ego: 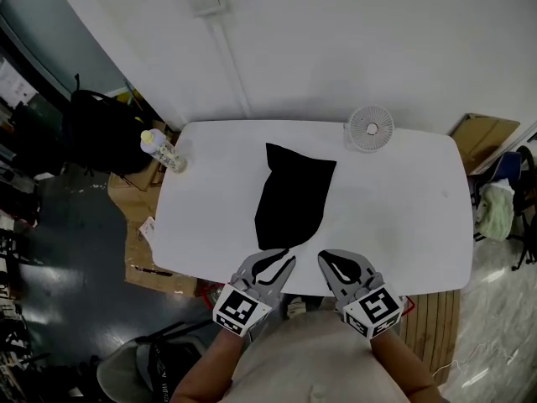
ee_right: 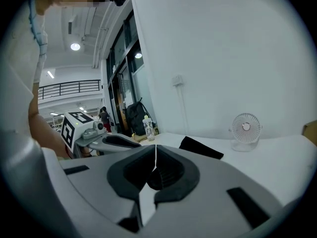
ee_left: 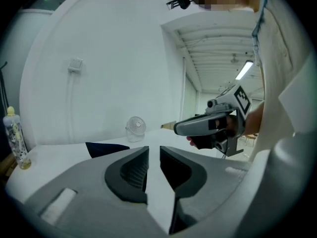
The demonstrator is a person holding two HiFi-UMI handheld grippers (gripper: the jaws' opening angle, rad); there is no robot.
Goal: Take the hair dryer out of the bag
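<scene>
A flat black bag (ego: 294, 196) lies on the white table (ego: 403, 208), its narrow end toward me. No hair dryer shows; what the bag holds is hidden. My left gripper (ego: 288, 257) hovers at the table's near edge, just short of the bag's near end, its jaws a narrow slit apart with nothing between them (ee_left: 154, 148). Beside it, my right gripper (ego: 323, 257) is shut and empty, its tips meeting (ee_right: 155, 147). The bag (ee_left: 106, 148) appears as a dark strip ahead of the left jaws and again in the right gripper view (ee_right: 200, 148).
A small white desk fan (ego: 370, 128) stands at the table's far edge. A bottle (ego: 162, 149) stands at the far left corner. A black backpack (ego: 101, 128) and cardboard (ego: 138, 183) sit on the floor to the left, and more cardboard (ego: 482, 137) to the right.
</scene>
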